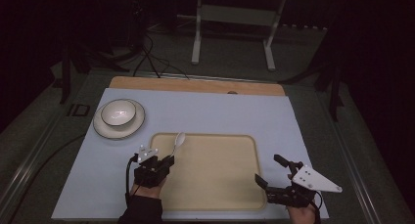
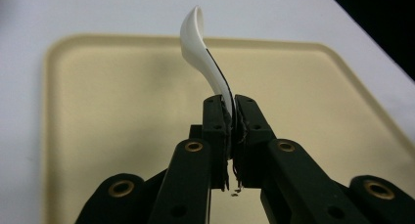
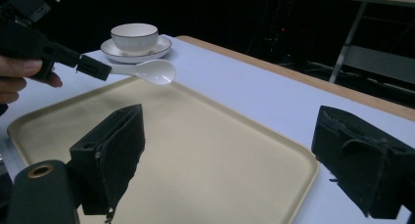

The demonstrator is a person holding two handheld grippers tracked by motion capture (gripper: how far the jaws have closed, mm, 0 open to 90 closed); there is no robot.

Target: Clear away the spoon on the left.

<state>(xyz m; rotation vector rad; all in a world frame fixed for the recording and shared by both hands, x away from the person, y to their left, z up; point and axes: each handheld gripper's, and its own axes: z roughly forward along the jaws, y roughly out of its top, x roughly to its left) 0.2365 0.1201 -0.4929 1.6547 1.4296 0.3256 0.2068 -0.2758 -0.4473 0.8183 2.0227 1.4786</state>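
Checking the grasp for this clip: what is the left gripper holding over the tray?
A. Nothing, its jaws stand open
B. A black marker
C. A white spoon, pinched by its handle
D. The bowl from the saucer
C: the left gripper has its jaws closed on the handle of the white spoon, whose bowl end sticks out above the beige tray.

High view looking down over table, both gripper views low and close, all sharing the tray (image 1: 215,185).

A glossy white ceramic spoon (image 2: 203,57), pinched by its handle, hangs tilted above the beige tray's (image 1: 230,185) far left corner.
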